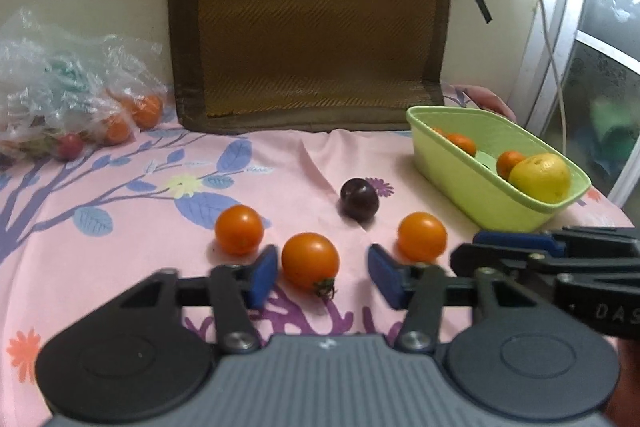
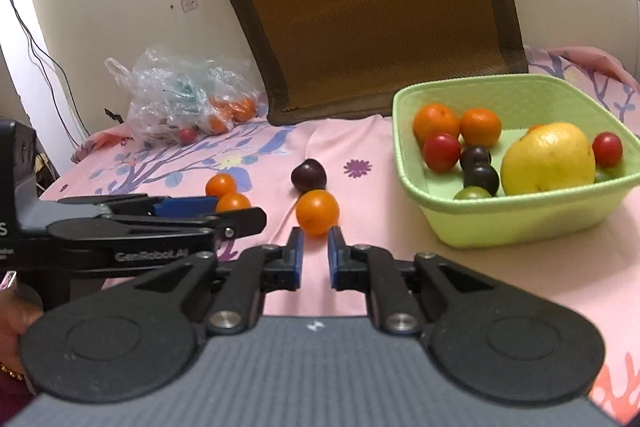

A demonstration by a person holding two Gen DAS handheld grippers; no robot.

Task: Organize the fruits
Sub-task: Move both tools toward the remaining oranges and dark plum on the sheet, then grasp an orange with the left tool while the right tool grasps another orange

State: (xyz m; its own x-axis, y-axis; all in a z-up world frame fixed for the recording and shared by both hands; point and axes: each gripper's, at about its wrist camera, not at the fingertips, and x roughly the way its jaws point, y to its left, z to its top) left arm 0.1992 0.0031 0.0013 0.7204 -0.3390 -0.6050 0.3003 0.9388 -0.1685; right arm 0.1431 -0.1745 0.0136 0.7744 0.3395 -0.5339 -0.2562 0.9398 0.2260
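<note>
left claw (image 1: 323, 277) jaws apart around an orange tomato (image 1: 310, 260) on the pink sheet (image 1: 120, 267); i'd close gently at its widest part. right claw (image 2: 316, 257) narrowly apart, empty, just short of another. green basket (image 2: 520, 223) sits right.

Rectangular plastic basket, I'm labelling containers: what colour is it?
Light green basket, clearest in the right wrist view.

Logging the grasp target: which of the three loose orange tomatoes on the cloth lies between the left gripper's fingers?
The middle orange tomato, the one showing its green stem. It lies between the open left gripper fingers; the other two lie outside them.
</note>
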